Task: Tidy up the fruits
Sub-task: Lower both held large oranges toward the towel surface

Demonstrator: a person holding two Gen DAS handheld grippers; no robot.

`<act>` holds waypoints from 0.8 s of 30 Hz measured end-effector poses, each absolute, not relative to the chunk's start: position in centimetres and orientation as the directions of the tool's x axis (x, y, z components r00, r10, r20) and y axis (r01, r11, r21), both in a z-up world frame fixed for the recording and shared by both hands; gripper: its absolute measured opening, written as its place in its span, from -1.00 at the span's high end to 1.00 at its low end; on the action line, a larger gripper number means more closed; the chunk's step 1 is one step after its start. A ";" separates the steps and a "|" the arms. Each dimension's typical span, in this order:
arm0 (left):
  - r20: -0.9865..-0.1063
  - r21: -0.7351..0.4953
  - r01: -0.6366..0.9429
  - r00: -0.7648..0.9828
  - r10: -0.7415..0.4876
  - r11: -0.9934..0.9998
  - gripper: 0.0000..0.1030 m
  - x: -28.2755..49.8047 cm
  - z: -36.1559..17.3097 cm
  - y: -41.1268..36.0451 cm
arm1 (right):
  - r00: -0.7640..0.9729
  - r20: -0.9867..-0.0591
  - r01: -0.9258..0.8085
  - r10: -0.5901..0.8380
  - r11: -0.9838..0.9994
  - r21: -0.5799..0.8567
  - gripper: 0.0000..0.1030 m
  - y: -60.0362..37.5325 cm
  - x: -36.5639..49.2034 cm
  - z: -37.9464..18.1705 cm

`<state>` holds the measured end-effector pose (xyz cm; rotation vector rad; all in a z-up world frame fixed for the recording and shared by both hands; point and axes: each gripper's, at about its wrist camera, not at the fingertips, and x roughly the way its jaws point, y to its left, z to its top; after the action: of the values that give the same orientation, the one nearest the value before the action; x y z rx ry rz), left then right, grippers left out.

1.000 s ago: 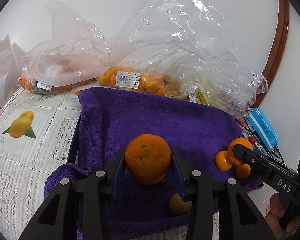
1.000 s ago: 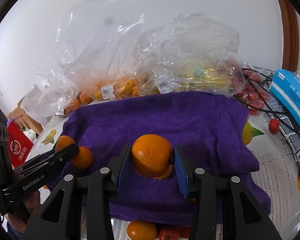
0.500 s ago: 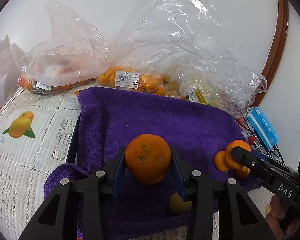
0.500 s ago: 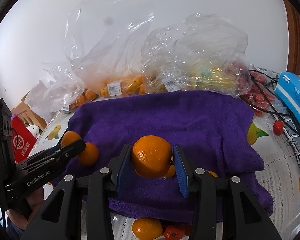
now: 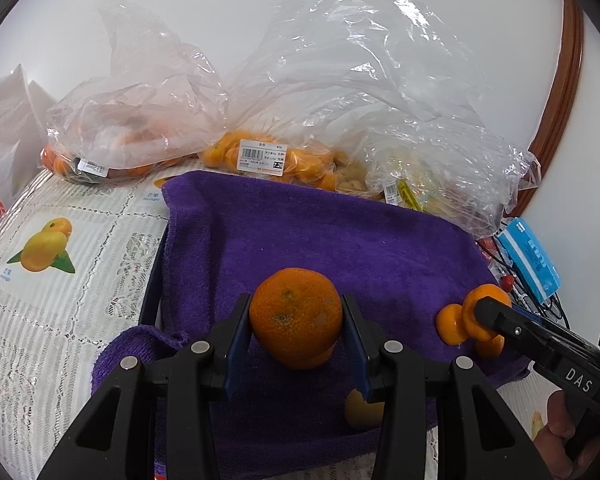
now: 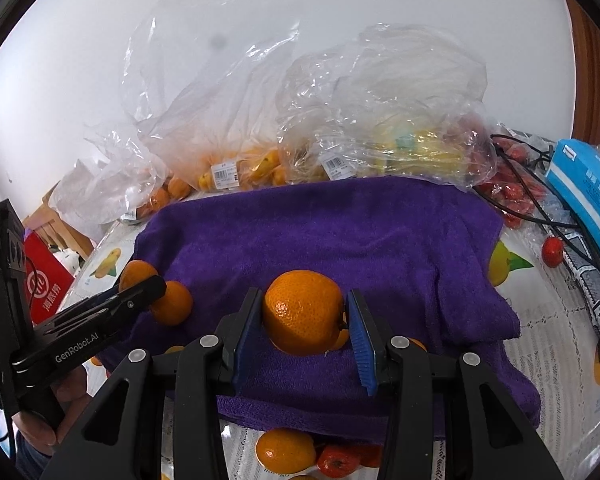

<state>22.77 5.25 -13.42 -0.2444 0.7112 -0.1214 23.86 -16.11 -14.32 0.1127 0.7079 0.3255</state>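
In the left wrist view, my left gripper (image 5: 296, 312) is shut on a round orange (image 5: 296, 320), held a little above the purple towel (image 5: 300, 232). At the right of that view, my right gripper (image 5: 496, 318) grips another orange (image 5: 474, 306), with small oranges (image 5: 448, 326) beside it on the towel. In the right wrist view, the right gripper (image 6: 303, 308) is shut on its orange (image 6: 302, 314) over the towel (image 6: 340, 232). The left gripper (image 6: 142, 290) comes in from the left, clamping an orange (image 6: 136, 272) next to a small one (image 6: 174, 304).
Clear plastic bags of oranges (image 5: 276, 160) and yellow fruit (image 6: 412, 148) line the back wall. A blue box (image 6: 588, 188), black cables (image 6: 540, 216) and small red fruits (image 6: 552, 250) lie at the right. A loose orange (image 6: 286, 456) and red fruits (image 6: 336, 462) sit at the front.
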 end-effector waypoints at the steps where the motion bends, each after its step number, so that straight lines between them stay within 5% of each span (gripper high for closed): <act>1: -0.630 -0.261 0.033 0.752 -0.196 0.965 0.20 22.7 -13.4 5.1 | 0.711 -0.620 -0.254 0.332 0.943 0.214 0.18 -16.2 23.9 -14.3; 24: -0.644 -0.285 0.040 0.732 -0.222 0.958 0.20 23.0 -13.6 5.1 | 0.706 -0.636 -0.264 0.312 0.949 0.173 0.16 -15.7 23.9 -14.6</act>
<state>22.99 5.12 -13.59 -0.2605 0.7378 -0.1456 23.95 -15.67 -14.64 0.0704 0.7196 0.3199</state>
